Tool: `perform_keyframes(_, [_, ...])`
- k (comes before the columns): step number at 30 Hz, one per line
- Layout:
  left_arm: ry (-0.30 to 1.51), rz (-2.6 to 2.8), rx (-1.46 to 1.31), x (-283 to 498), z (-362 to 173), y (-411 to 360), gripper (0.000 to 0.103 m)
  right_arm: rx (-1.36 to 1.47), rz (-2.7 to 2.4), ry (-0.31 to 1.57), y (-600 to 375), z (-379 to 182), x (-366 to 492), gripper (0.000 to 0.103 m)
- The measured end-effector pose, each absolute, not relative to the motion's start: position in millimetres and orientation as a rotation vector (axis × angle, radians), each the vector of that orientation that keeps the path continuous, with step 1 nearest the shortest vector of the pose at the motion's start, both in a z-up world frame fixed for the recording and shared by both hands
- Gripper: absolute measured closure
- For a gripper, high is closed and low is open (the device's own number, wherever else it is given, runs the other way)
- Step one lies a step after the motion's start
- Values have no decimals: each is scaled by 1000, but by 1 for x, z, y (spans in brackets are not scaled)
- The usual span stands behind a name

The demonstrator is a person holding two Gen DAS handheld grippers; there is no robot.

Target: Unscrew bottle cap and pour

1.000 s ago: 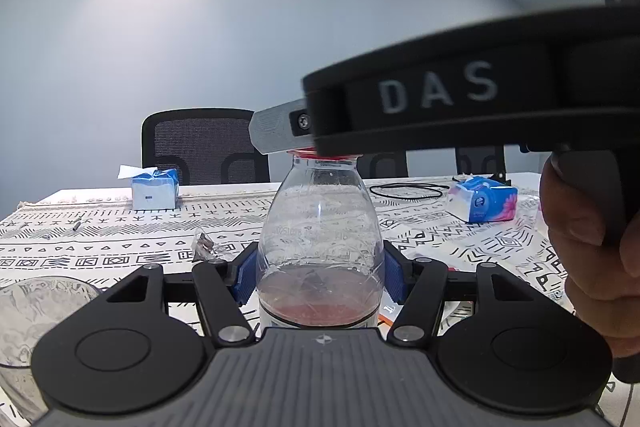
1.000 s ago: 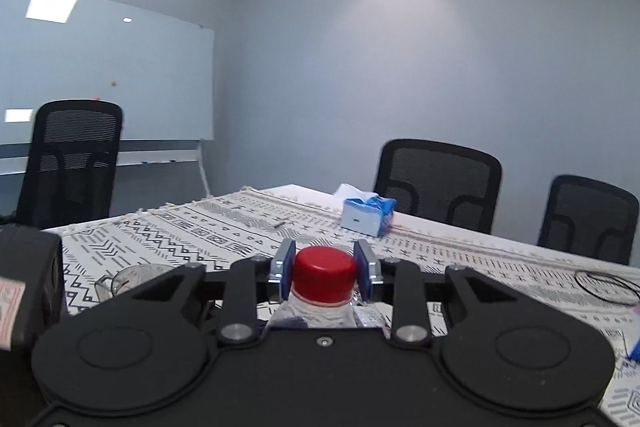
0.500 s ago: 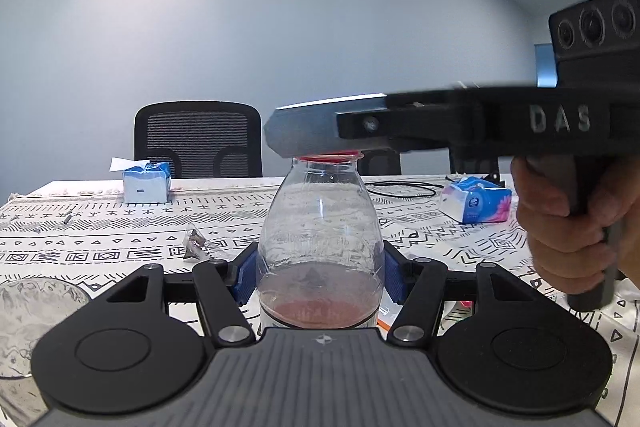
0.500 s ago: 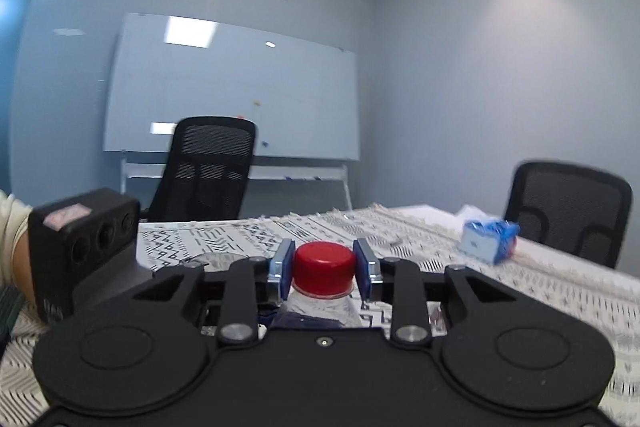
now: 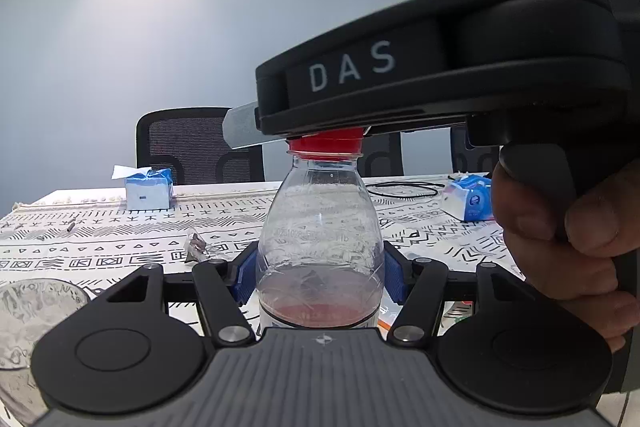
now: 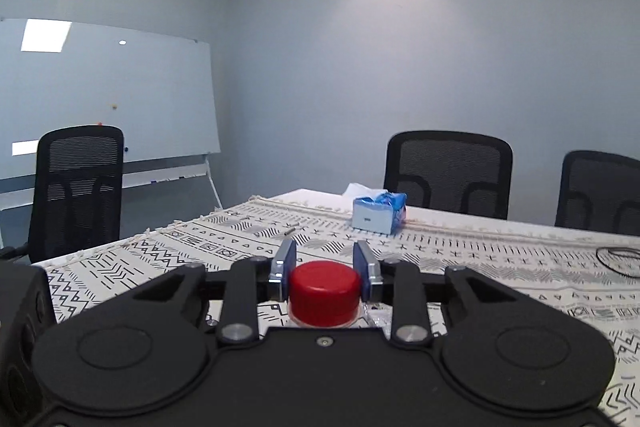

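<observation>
Two grippers are on one bottle from where I sit. Biggest thing I see is the table under its patterned tablecloth (image 5: 100, 239), black zigzags and triangles on white, with black mesh office chairs (image 6: 448, 173) along the far edge. On that cloth stands the clear plastic bottle (image 5: 318, 231), upright, a shallow layer of reddish liquid in its bottom.

My left gripper (image 5: 318, 271) pinches the bottle low on its body, a blue pad (image 5: 245, 277) pressed flat against each side. My right gripper (image 6: 324, 265) sits over the neck from above; in the left wrist view its black body marked DAS crosses the frame just over the bottle's top, with my right hand (image 5: 560, 239) wrapped round its handle. In the right wrist view its two metal-backed fingers (image 6: 285, 263) flank the red cap (image 6: 325, 291) and seem to touch its sides, though I cannot tell how firmly they bear on it. The cap is seated on the neck.

Left of the bottle, a clear glass bowl (image 5: 28, 311) sits near the table's edge. Farther back are a blue tissue box (image 5: 148, 189), a blue tissue pack (image 5: 470, 197) to the right, a loop of black cable (image 5: 402, 189) and a small crumpled wrapper (image 5: 196, 247).
</observation>
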State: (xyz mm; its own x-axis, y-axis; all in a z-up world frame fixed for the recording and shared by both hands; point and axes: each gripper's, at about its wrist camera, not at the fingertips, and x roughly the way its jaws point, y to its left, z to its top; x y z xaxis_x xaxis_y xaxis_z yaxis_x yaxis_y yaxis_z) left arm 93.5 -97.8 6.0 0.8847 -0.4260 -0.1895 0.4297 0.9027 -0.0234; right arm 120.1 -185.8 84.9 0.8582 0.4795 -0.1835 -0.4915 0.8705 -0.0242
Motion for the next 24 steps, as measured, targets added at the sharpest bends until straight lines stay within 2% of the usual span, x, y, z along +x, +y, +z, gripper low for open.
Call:
perform_keyframes(15, [200, -496, 2, 103, 4, -95, 46, -87, 1058, 101, -245, 82, 167, 70])
perform_keyframes(19, [185, -485, -4, 101, 1, -95, 45, -86, 919, 167, -239, 93, 152, 67])
perform_keyframes(21, [176, -473, 3, 101, 0, -97, 45, -95, 783, 171, -229, 96, 135, 58])
perform_keyframes(24, [174, -460, 3, 103, 0, -97, 45, -105, 580, 161, -214, 98, 106, 55])
